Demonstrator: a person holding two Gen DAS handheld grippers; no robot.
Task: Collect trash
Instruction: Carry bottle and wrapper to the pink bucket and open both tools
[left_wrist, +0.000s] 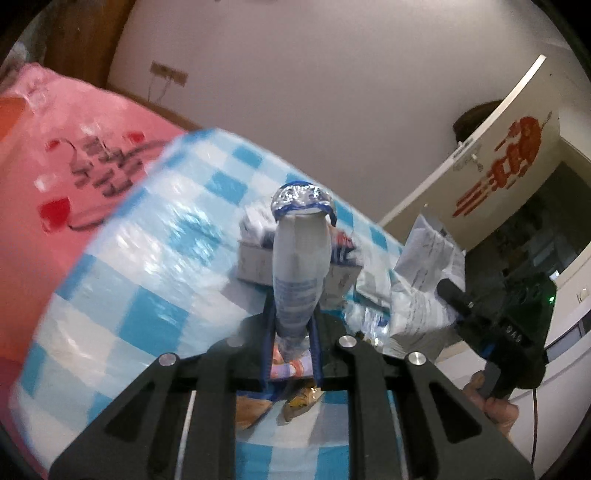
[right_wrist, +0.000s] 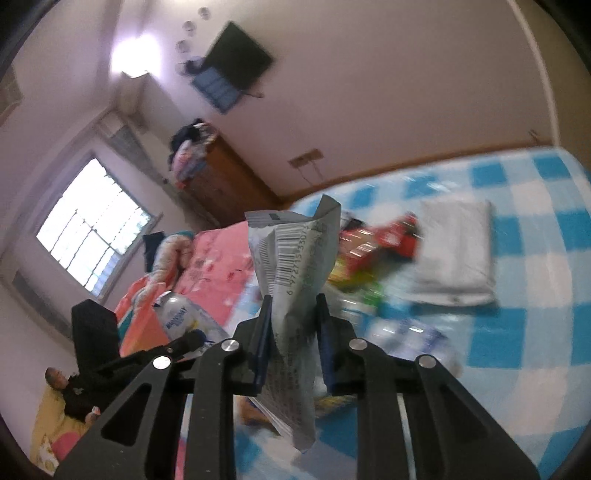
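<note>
- Two pieces of trash in hand at once, both lifted off the blue-checked bed cover (left_wrist: 155, 295).
- Left gripper (left_wrist: 291, 332) clamped on a small white bottle (left_wrist: 301, 258) with a foil top.
- Right gripper (right_wrist: 293, 325) pinched on a crumpled barcoded wrapper (right_wrist: 295, 258).
- Step judged: pickup done; next, carrying both to a bin or bag, none visible yet.
- Left view only: small boxes (left_wrist: 255, 262) beyond the bottle.
- Right view only: red snack packets (right_wrist: 373, 240), white folded packet (right_wrist: 454, 254), window (right_wrist: 92, 225).
</note>
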